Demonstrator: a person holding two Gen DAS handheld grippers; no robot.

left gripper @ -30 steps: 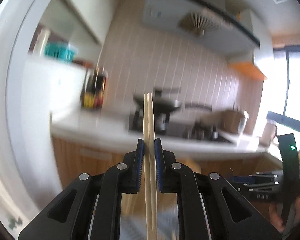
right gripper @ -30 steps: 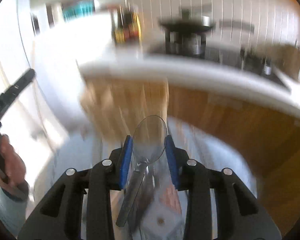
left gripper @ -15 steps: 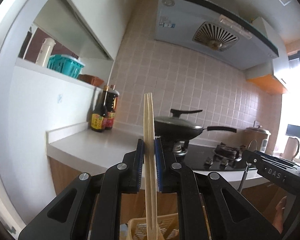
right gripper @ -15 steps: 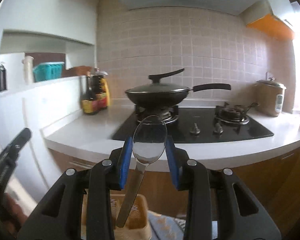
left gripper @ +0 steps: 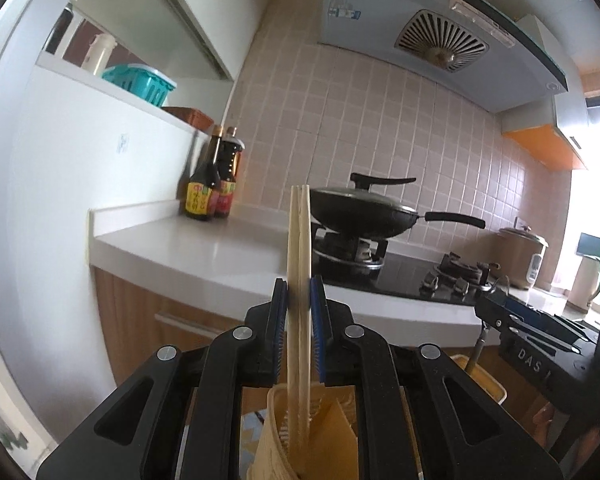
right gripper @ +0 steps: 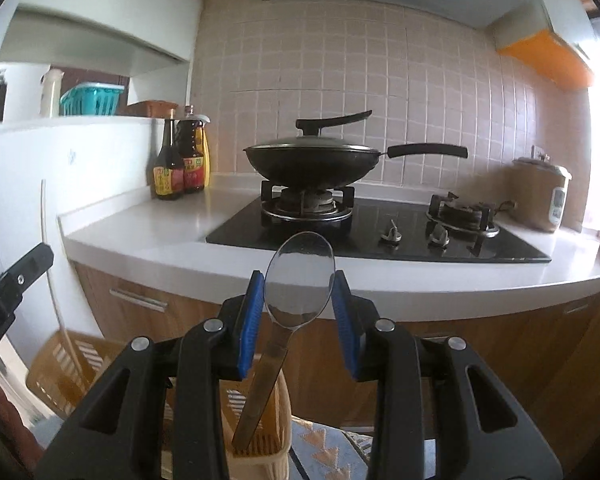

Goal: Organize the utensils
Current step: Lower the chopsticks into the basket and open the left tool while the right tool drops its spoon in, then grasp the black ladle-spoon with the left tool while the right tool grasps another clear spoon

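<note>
A pair of pale wooden chopsticks [left gripper: 299, 248] stands upright between the blue pads of my left gripper [left gripper: 299, 292]. Its jaws are opening, and the pads still touch the sticks. The lower ends of the chopsticks reach into a beige slotted utensil basket [left gripper: 270, 436]. My right gripper [right gripper: 299, 288] is shut on the bowl of a metal spoon [right gripper: 300, 280]. The spoon's handle slants down into a beige basket compartment [right gripper: 260, 448]. Each gripper shows at the edge of the other's view: the right gripper [left gripper: 540, 320] and the left gripper [right gripper: 16, 280].
A white counter [right gripper: 140, 224] carries two sauce bottles [right gripper: 180, 160], a black hob with a lidded wok [right gripper: 312, 160] and a rice cooker [right gripper: 540, 196]. Wooden cabinet fronts [right gripper: 460, 344] stand behind the baskets. A brown slotted basket [right gripper: 60, 368] sits at lower left, on a patterned mat [right gripper: 324, 452].
Both grippers have sunk towards the baskets. The chopstick ends and the spoon handle now dip into them. The two chopsticks stand slightly further apart.
</note>
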